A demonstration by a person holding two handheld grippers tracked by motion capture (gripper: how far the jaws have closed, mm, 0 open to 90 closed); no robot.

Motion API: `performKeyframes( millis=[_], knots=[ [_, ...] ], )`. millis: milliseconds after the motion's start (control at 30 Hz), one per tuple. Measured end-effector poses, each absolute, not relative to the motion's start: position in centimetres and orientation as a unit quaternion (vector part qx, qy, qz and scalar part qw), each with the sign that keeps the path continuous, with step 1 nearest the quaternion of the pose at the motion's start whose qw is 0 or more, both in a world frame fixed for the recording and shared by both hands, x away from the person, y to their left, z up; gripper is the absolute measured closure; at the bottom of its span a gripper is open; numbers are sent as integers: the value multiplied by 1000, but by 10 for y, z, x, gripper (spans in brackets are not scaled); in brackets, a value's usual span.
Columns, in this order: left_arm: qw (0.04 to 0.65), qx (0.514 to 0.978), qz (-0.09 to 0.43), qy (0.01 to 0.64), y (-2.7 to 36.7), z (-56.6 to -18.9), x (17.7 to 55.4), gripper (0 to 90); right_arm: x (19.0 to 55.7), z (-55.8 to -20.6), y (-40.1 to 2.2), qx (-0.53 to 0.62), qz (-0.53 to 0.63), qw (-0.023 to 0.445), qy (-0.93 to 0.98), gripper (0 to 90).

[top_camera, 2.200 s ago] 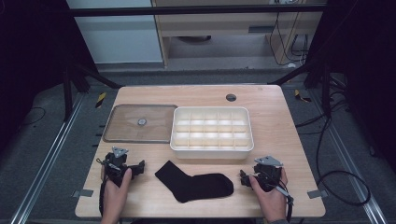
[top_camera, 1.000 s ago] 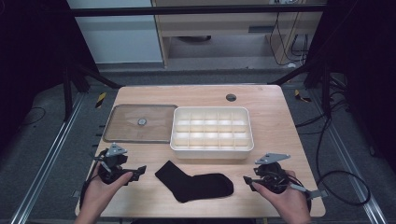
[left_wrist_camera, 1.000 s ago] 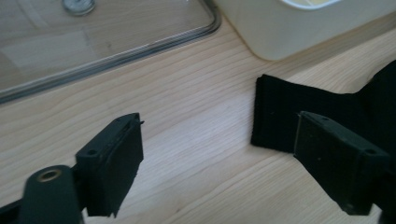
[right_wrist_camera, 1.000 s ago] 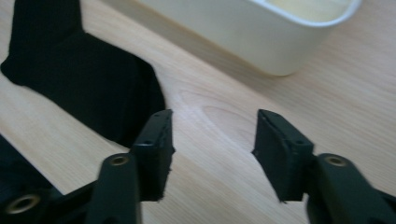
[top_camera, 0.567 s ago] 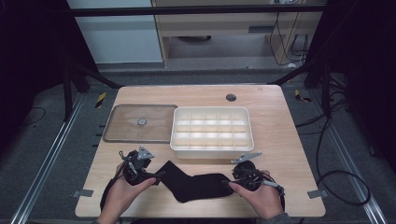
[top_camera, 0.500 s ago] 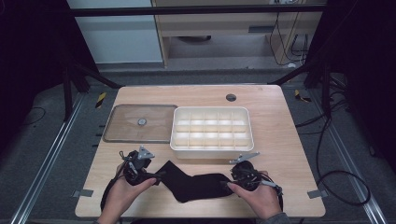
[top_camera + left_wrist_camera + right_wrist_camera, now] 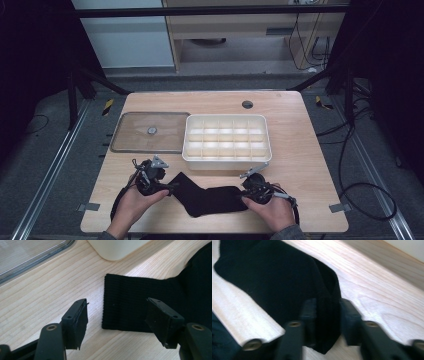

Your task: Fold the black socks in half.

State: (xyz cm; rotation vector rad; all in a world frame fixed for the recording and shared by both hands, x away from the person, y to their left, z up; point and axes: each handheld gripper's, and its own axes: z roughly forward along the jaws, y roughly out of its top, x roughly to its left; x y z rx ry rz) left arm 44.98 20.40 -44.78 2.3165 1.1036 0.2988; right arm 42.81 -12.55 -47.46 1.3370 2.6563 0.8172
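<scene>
A black sock (image 7: 210, 197) lies flat on the table (image 7: 310, 165), just in front of the white tray (image 7: 227, 142), between the person's two hands. The left gripper (image 7: 167, 186) sits at the sock's cuff end, to the left of and nearer than the tray. In the left gripper view its jaws have just been closing but stand apart, one over bare wood and the other over the ribbed cuff (image 7: 127, 306), whose edge lies between them without either pad pressing on it. The right gripper (image 7: 247, 191) is at the sock's toe end, below the tray's right front corner. In the right gripper view its jaws have just been closing and now stand narrow, with a raised fold of the sock (image 7: 329, 315) between them; the picture is blurred, but the pads appear to pinch that fold. The rest of the sock spreads away from that grip across the wood, toward the left gripper. A clear lid (image 7: 150, 132) lies flat to the left of the tray, just beside it. The left hand (image 7: 132, 205) and right hand (image 7: 270, 212) come in from the table's near edge.
</scene>
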Motion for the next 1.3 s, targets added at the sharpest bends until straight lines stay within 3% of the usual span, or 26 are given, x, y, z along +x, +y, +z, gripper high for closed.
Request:
performKeyframes(
  millis=[133,867,1300],
  knots=[
    [259,872,111,401,199,-452,450,401,421,-473,-127,420,275,37,864,809],
    [197,892,69,402,191,-468,471,728,416,-463,-122,402,276,57,871,798],
    [204,890,59,404,191,-468,471,795,415,-456,-123,393,281,58,873,818]
  ],
)
